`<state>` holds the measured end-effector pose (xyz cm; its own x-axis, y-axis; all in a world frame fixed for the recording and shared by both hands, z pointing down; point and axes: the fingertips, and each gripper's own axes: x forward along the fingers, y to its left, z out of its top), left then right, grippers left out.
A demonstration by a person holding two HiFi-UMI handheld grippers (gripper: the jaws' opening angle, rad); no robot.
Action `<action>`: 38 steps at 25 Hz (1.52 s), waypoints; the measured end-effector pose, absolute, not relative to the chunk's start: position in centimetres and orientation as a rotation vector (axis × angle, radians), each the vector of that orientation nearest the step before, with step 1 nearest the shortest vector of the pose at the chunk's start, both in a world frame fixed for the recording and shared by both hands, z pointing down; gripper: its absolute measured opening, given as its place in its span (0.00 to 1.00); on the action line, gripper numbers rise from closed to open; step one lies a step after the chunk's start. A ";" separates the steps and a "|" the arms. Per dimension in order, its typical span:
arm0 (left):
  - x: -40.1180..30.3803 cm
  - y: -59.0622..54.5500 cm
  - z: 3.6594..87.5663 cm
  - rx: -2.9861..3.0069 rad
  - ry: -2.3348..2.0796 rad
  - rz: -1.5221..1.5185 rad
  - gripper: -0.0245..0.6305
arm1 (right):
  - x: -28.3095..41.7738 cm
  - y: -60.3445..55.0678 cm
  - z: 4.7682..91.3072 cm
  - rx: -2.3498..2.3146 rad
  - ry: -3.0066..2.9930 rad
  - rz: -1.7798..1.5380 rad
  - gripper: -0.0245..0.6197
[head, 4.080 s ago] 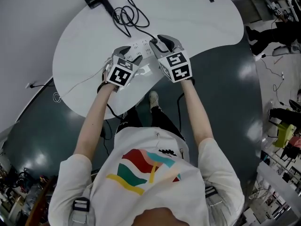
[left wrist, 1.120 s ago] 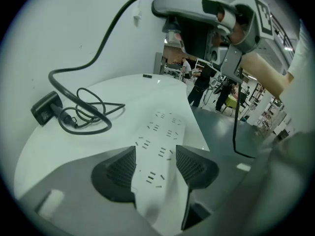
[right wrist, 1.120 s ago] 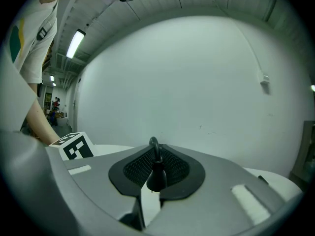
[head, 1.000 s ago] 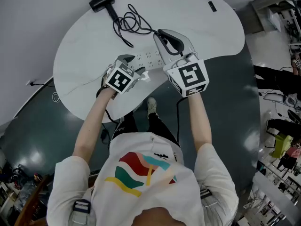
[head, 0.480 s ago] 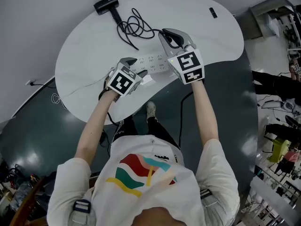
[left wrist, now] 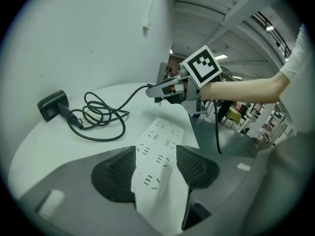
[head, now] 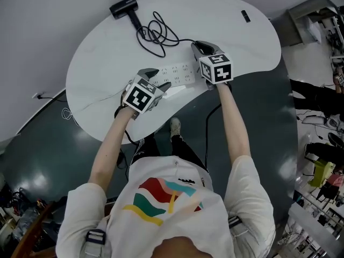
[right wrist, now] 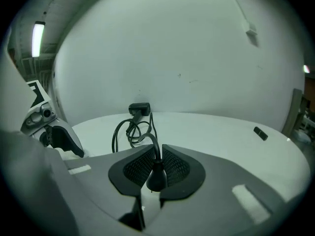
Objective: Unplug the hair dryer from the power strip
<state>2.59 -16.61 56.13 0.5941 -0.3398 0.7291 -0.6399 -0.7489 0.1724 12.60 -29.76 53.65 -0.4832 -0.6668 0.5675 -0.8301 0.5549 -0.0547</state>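
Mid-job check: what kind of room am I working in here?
Probably a lab or workshop hall: a white table on a dark glossy floor, cluttered benches along the edge, and an exposed ceiling with strip lights.

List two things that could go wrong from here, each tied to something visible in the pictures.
1. The right gripper pinches the black plug only by its narrow body. The plug could slip and drop onto the table.
2. The cable lies in loose loops up to the hair dryer, which sits near the table's far edge. Carrying the plug far might tighten the loops and drag the dryer.
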 end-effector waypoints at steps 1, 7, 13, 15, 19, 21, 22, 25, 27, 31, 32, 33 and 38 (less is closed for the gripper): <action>2.6 -16.7 56.0 2.408 -0.788 0.966 0.40 | 12.9 -29.7 54.1 1.213 -2.292 0.473 0.13; 3.0 -16.5 55.8 2.410 -0.785 0.952 0.40 | 13.5 -29.0 56.8 1.214 -2.231 0.626 0.13; 3.1 -16.8 55.4 2.424 -0.810 0.916 0.40 | 14.3 -28.9 59.1 1.261 -2.142 0.668 0.14; 3.1 -16.7 55.3 2.423 -0.812 0.910 0.40 | 14.5 -28.8 59.2 1.280 -2.129 0.662 0.15; 3.1 -16.8 55.2 2.428 -0.825 0.910 0.40 | 14.4 -28.6 59.1 1.288 -2.133 0.693 0.29; 3.2 -16.8 55.3 2.430 -0.826 0.893 0.40 | 14.4 -28.5 58.4 1.299 -2.154 0.685 0.31; 3.2 -16.9 55.3 2.430 -0.825 0.881 0.40 | 14.4 -28.4 57.9 1.306 -2.168 0.677 0.31; 3.3 -17.4 54.5 2.445 -0.848 0.844 0.40 | 14.2 -28.4 55.2 1.322 -2.230 0.640 0.31; 3.3 -18.0 53.2 2.460 -0.882 0.801 0.40 | 14.1 -28.5 52.6 1.337 -2.283 0.601 0.30; 3.4 -19.3 49.5 2.503 -0.940 0.703 0.40 | 13.9 -28.5 46.2 1.407 -2.383 0.467 0.27; 3.4 -19.6 48.2 2.523 -0.961 0.678 0.40 | 13.8 -28.4 44.5 1.431 -2.399 0.417 0.27; 3.4 -19.8 46.8 2.544 -0.986 0.648 0.40 | 13.8 -28.2 42.8 1.457 -2.413 0.363 0.25; 2.5 -20.3 38.8 2.632 -1.129 0.424 0.34 | 13.4 -24.6 34.2 1.622 -2.509 0.149 0.13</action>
